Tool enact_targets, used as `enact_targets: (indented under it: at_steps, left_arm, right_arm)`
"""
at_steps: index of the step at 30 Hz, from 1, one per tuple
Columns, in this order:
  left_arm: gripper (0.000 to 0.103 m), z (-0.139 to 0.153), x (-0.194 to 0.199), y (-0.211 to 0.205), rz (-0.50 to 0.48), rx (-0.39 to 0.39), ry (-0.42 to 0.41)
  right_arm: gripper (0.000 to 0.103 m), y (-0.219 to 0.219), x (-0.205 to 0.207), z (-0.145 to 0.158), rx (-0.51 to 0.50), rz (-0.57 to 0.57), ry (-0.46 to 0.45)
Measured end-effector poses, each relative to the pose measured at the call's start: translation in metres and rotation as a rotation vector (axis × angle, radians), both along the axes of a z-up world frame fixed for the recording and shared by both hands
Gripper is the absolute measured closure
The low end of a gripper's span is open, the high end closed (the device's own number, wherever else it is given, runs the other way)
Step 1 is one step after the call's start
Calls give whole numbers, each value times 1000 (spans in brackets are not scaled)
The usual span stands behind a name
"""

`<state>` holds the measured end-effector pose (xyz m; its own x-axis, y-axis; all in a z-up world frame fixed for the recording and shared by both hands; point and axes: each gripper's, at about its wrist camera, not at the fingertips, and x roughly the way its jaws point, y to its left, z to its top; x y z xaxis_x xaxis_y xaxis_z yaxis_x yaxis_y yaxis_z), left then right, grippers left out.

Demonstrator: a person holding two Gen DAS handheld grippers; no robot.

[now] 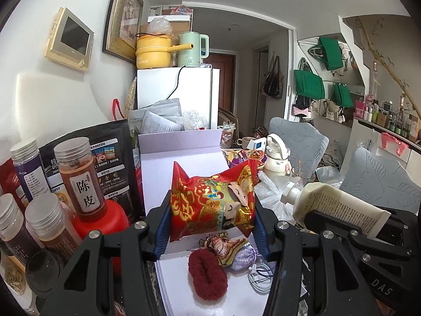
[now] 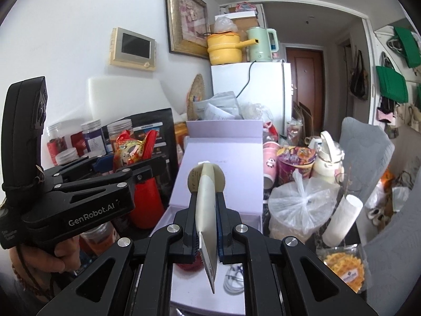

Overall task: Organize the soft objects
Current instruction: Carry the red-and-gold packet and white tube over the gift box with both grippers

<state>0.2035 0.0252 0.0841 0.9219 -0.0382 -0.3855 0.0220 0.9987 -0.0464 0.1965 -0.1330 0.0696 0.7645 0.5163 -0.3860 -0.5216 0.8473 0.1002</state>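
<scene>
left hand-held gripper (image 1: 211, 226): grasping red-gold foil pouch (image 1: 211, 205) above open lilac cardboard box (image 1: 181, 158) | right hand-held gripper (image 2: 206, 233): clenched on cream plastic tube (image 2: 206, 210) above that box

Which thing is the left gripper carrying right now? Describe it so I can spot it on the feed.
Find the open lilac gift box in front of the white fridge. Held above it in the left gripper is a puffy red-and-gold foil packet with a cartoon figure, unlike the cream tube in the right gripper.
</scene>
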Motion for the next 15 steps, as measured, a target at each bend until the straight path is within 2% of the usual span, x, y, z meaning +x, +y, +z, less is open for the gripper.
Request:
enact_targets:
  at_steps: [15]
  left_arm:
    - [51, -30, 57, 6, 40, 28, 81]
  right_arm:
    - [92, 14, 66, -18, 6, -4, 51]
